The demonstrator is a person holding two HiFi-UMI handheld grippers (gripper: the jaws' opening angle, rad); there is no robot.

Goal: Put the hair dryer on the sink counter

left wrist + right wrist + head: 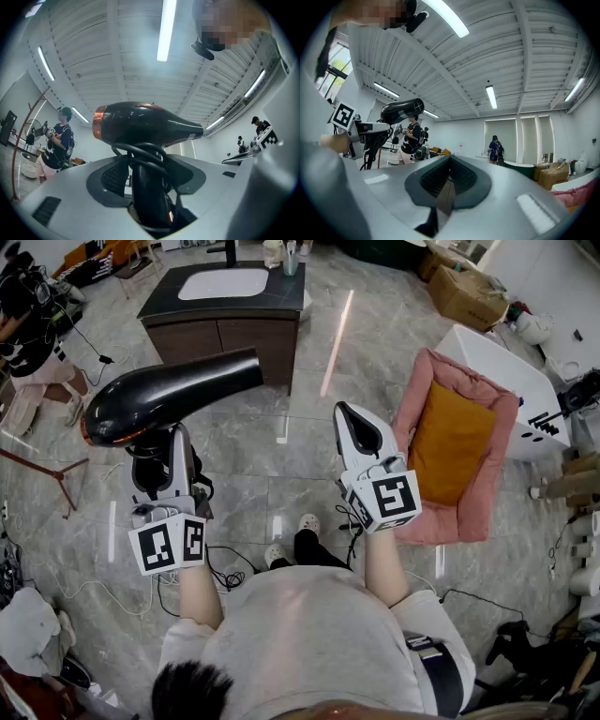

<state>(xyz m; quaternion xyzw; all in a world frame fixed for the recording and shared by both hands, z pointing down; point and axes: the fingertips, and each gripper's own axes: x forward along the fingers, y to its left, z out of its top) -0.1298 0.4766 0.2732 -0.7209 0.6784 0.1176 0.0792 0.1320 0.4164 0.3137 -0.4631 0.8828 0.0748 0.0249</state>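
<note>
Left gripper [157, 465]: jaws spread wide around the handle of the hair dryer [169, 395], pads pinching it, with the cord looped at the grip. The dryer is up in the air, handle down, barrel lying crosswise: rear grille left, nozzle right, angled toward the sink counter [281, 298]. The counter stands well apart, ahead across the floor, front edge nearest. Right gripper [349, 418]: 2 jaws pressed together, nothing between. Judgement: the left hand alone carries it forward to the counter's bare right edge.

grey marble floor [309, 474], dark-topped sink counter [159, 307] standing at the far end, pink bed [487, 493] nearer and right of it, cardboard box [469, 296] off to its right, cables [225, 573] well in front of it
</note>
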